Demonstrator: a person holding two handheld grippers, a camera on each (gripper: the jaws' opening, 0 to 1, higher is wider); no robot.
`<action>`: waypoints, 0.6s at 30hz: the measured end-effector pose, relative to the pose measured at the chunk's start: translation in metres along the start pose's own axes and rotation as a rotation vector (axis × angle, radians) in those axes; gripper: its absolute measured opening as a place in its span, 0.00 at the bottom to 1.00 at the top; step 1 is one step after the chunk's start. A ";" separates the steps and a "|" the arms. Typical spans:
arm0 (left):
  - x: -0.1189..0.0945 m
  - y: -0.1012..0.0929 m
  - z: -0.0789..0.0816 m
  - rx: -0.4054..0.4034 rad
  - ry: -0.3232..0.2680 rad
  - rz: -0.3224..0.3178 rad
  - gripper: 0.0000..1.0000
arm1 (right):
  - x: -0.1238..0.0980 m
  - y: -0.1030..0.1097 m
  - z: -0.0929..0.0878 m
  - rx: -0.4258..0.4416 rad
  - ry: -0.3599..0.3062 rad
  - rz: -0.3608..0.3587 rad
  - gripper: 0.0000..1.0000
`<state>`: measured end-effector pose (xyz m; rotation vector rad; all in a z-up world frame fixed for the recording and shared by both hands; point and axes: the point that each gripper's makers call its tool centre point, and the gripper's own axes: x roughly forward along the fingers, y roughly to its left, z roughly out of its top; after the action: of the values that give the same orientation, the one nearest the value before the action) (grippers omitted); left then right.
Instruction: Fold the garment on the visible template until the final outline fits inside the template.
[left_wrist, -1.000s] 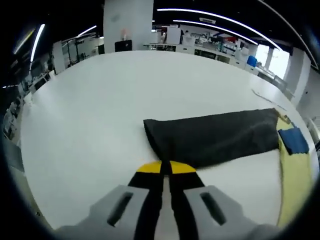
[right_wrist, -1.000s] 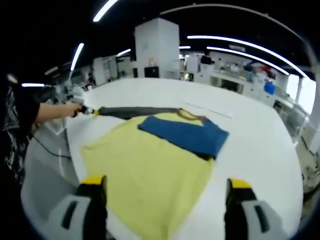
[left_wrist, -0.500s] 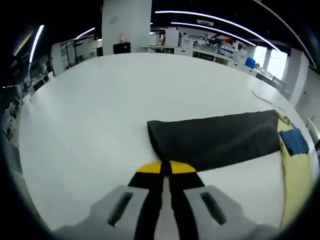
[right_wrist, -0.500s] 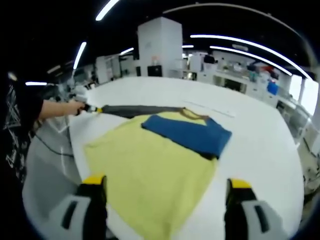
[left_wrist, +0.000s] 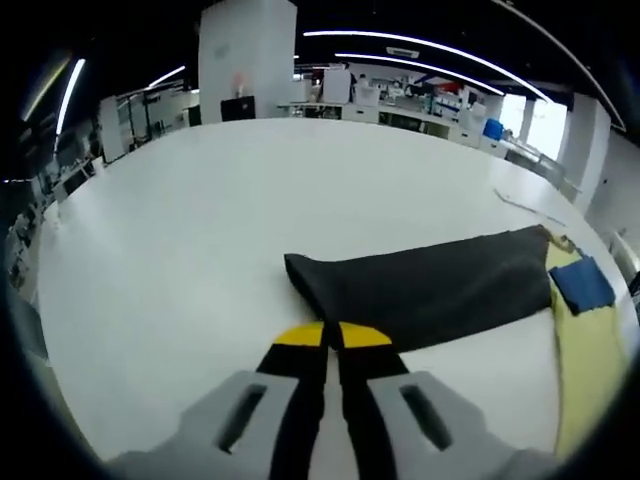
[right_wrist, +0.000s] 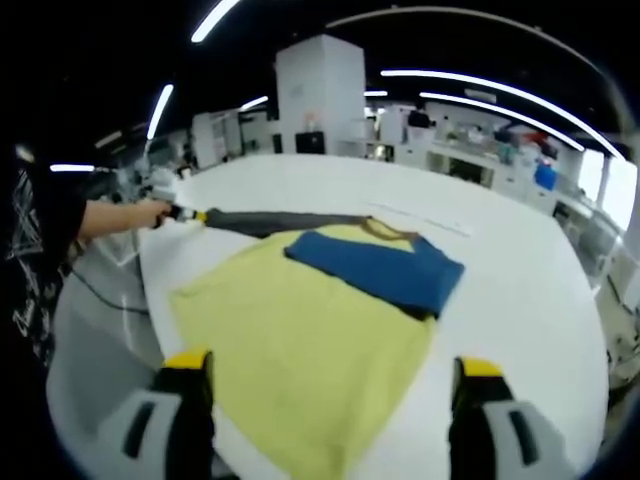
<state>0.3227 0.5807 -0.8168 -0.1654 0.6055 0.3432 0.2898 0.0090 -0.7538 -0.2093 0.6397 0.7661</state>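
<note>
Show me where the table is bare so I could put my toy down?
The white table is bare beyond the dark sleeve, and to the right of the blue fold. It is crowded on the yellow template and by the left gripper, shut at the sleeve's end.

Left gripper (left_wrist: 332, 335) — grey moulded body, two black jaws ending in rounded yellow tips. Each grey shoulder carries one dark oblong slot, set at a slant.

Right gripper (right_wrist: 330, 372) — same build: grey housings at the base with a dark slot in each, black jaw shafts, yellow caps at the tips.

Person, seen in the right gripper view: a black short sleeve (right_wrist: 40, 235) with a pale printed pattern on the dark fabric. A thin dark cable (right_wrist: 100, 297) trails below the forearm. The hand (right_wrist: 150, 212) grips a grey handle; a small yellow tip shows just beyond it.
</note>
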 end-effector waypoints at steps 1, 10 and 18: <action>-0.002 -0.005 0.005 0.000 -0.006 -0.010 0.00 | 0.000 0.001 0.001 -0.001 -0.001 0.001 0.99; -0.005 -0.017 0.015 0.021 -0.036 -0.044 0.00 | 0.000 0.003 0.002 -0.004 -0.004 0.010 0.99; -0.006 -0.035 0.030 0.067 -0.059 -0.085 0.00 | -0.001 0.009 0.002 -0.018 -0.003 0.015 0.99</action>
<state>0.3462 0.5541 -0.7872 -0.1160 0.5489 0.2448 0.2839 0.0151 -0.7513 -0.2204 0.6323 0.7864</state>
